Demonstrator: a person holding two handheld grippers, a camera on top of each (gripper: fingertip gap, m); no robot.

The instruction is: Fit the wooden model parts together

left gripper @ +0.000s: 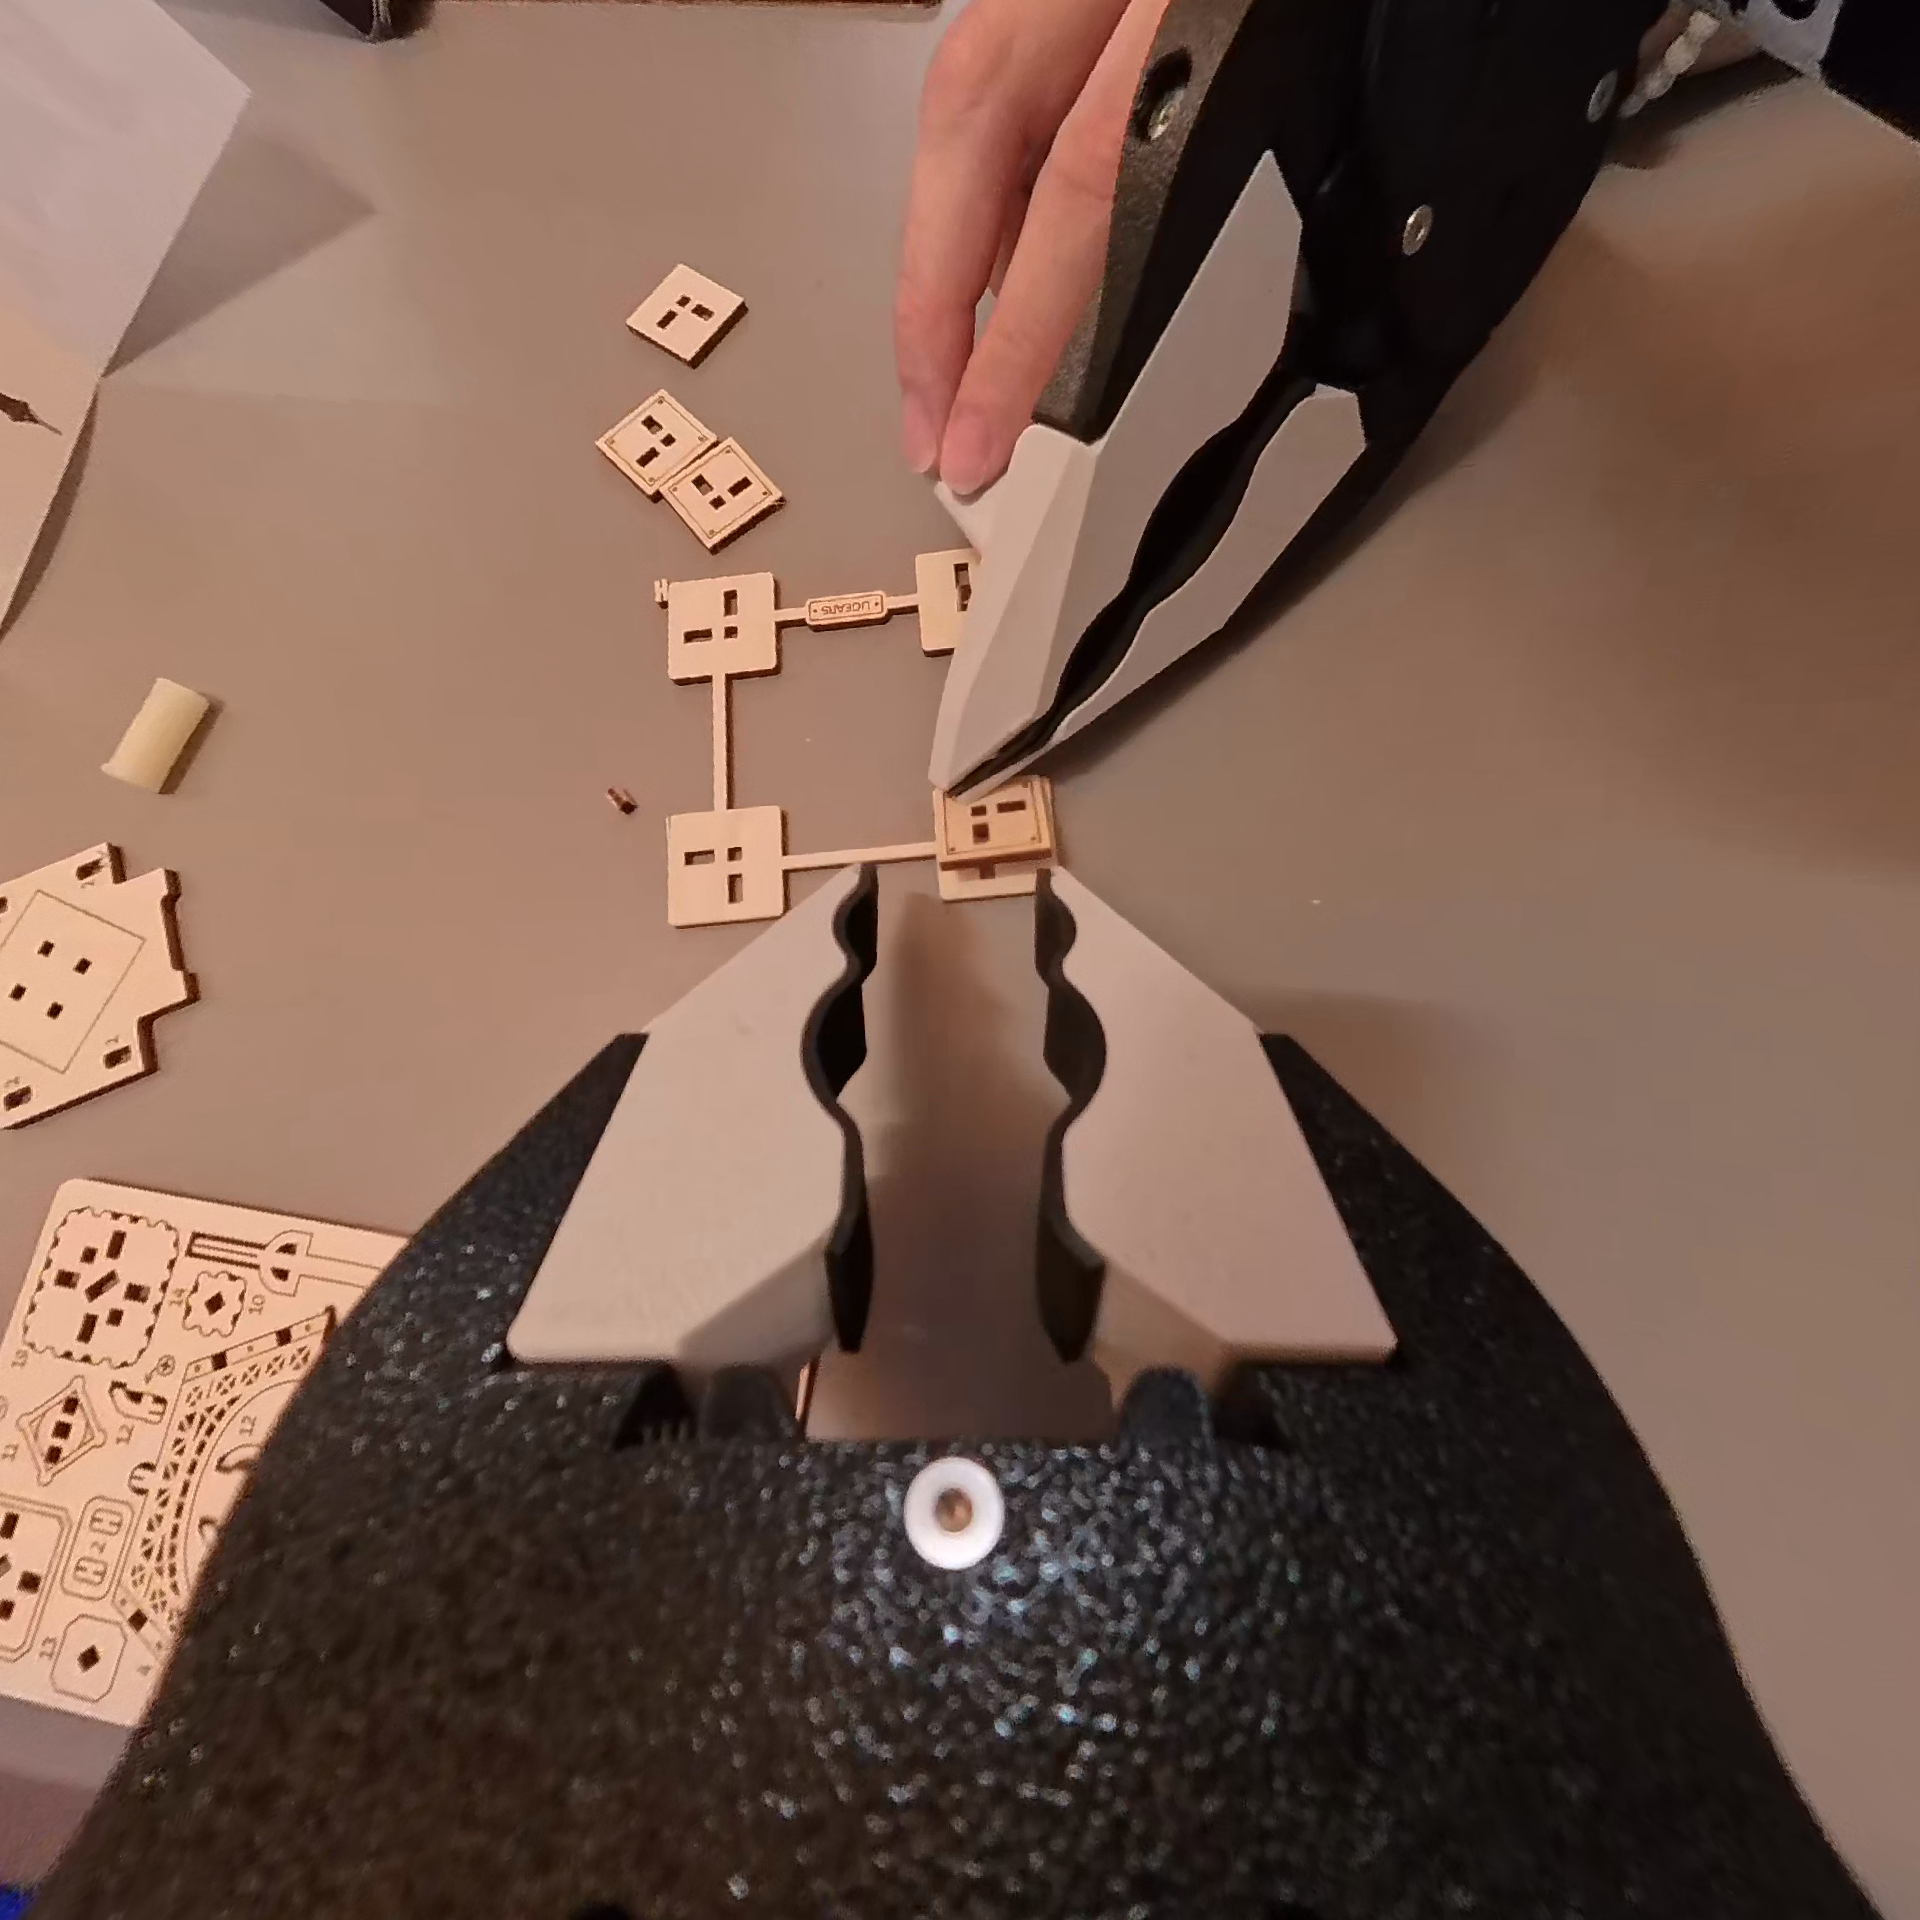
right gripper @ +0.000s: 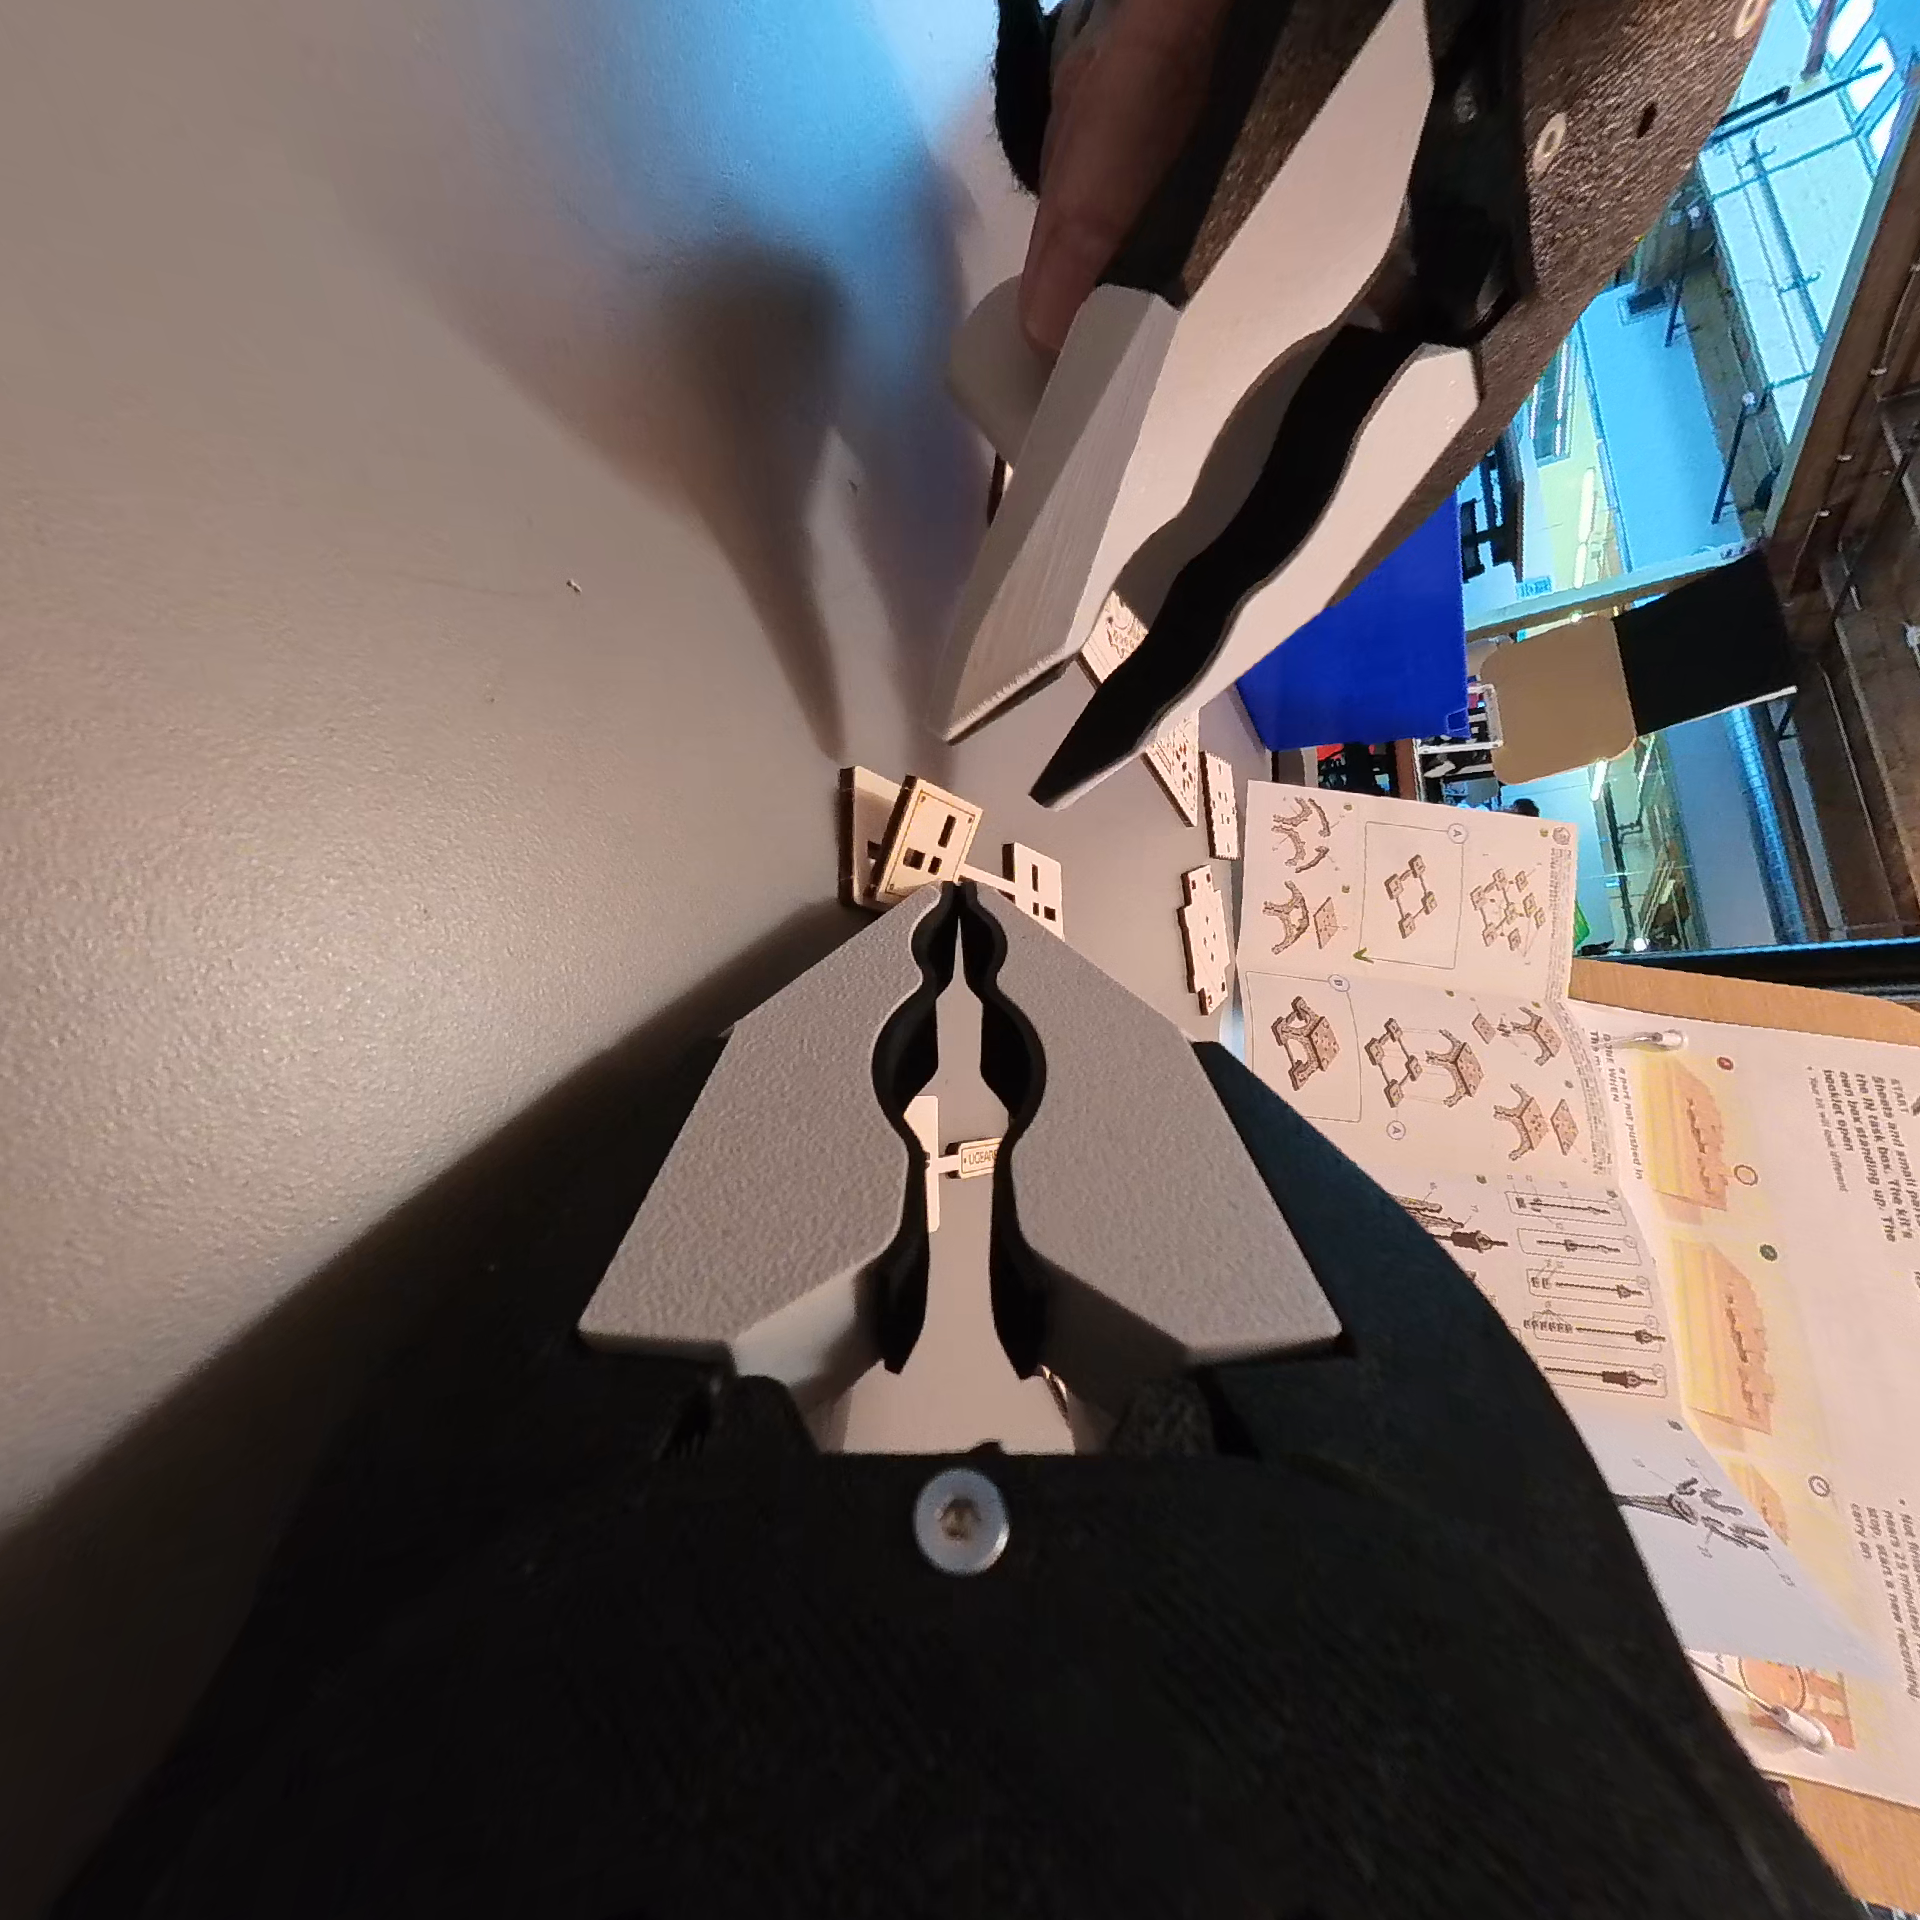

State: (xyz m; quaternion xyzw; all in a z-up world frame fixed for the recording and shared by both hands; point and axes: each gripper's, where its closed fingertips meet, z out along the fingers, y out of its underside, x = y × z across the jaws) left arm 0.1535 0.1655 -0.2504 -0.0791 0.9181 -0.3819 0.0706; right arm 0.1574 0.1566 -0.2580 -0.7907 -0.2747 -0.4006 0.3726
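Here the right gripper [left gripper: 961,790] pinches a small wooden tile [left gripper: 995,826] on the lettered frame [left gripper: 724,717]; the left gripper [left gripper: 951,899] hovers released.

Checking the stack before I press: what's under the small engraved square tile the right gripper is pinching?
Under the engraved tile lies the frame's corner pad, its edges peeking out. The pad's slots are covered.

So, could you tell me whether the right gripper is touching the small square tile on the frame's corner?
Touching: in the left wrist view the right gripper has its closed jaws pinching the upper edge of the small square tile.
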